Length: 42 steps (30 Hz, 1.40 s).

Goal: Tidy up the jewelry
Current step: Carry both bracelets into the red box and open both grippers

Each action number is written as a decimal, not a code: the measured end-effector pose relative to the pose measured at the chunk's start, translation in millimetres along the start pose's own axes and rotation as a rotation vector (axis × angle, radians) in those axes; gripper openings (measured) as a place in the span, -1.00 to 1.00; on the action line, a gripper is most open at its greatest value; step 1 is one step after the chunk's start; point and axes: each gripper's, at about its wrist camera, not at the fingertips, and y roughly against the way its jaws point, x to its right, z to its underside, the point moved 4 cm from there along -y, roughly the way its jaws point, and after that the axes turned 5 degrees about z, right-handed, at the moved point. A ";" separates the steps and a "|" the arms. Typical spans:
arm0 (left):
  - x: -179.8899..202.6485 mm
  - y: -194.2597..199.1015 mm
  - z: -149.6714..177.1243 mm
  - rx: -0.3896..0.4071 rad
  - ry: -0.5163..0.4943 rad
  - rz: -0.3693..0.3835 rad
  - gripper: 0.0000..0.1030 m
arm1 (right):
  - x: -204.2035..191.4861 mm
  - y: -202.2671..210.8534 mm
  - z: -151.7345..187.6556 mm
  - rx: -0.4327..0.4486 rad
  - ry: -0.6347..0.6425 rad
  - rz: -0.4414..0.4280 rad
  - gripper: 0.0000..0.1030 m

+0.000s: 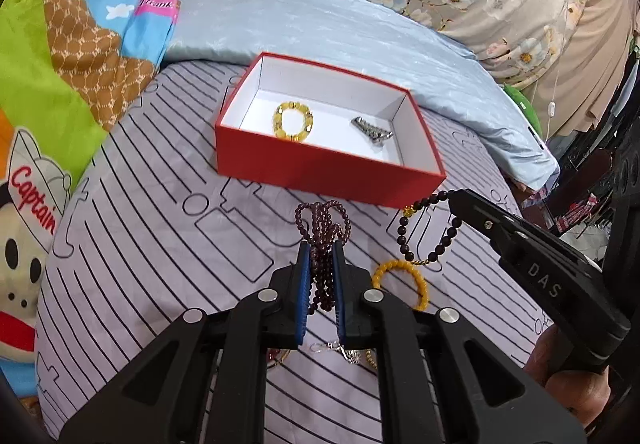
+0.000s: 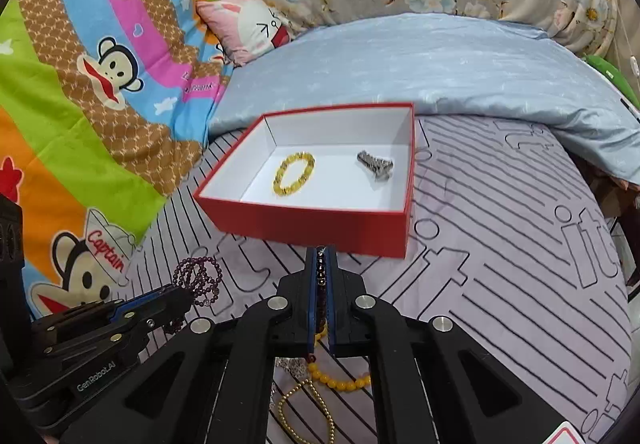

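Claws on both sides are loaded! The left claw is pinching a strand of small dark purple beads between its blue pads, loops of it spilling out past the tips above the bed. The right claw has its blue pads pressed onto a bracelet of round black beads, and in the left wrist view that bracelet hangs in a loop from the claw tip, just beside the near right corner of the shallow red cardboard box with a white inside. That box sits on the lilac bedsheet with dark line print. Inside it, a yellow beaded bracelet lies flat on the left, and a silvery metal chain piece sits well apart on the right. On the sheet below the claws, another yellow bead bracelet waits, with a thin gold ball chain and a silver chain close by.
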 end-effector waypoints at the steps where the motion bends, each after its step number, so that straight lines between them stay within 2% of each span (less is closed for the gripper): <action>1: 0.7 1.3 -4.1 0.006 -0.001 0.001 -0.81 | 0.1 2.3 -4.4 0.008 -0.003 -0.005 -0.94; 12: 7.0 1.8 -63.5 0.074 -0.047 -0.010 -0.81 | -5.7 -2.8 -57.7 0.069 0.020 -0.004 -0.94; 16: 5.6 -11.8 -87.0 0.089 -0.062 -0.029 -0.81 | -6.0 -20.1 -72.3 0.066 0.017 0.000 -0.94; 21: 1.0 -37.0 -104.0 0.071 -0.062 -0.052 -0.81 | -1.9 -44.3 -77.8 0.041 0.001 -0.002 -0.94; 33: -4.2 -84.4 -110.0 0.019 -0.060 -0.086 -0.77 | 7.3 -83.4 -72.2 -0.018 -0.009 0.009 -0.91; 35: -7.0 -89.0 -110.3 0.015 -0.051 -0.108 -0.71 | 9.1 -83.3 -71.0 -0.009 -0.012 0.025 -0.77; 37: -9.3 -91.6 -110.6 0.014 -0.050 -0.121 -0.53 | 10.6 -81.8 -70.9 -0.004 -0.019 0.026 -0.56; 38: -10.2 -92.3 -110.3 0.014 -0.049 -0.128 -0.47 | 11.1 -80.6 -69.9 -0.001 -0.022 0.025 -0.56; 42: -11.2 -93.8 -107.4 0.008 -0.045 -0.135 -0.46 | 10.4 -73.0 -63.5 0.005 -0.021 0.019 -0.56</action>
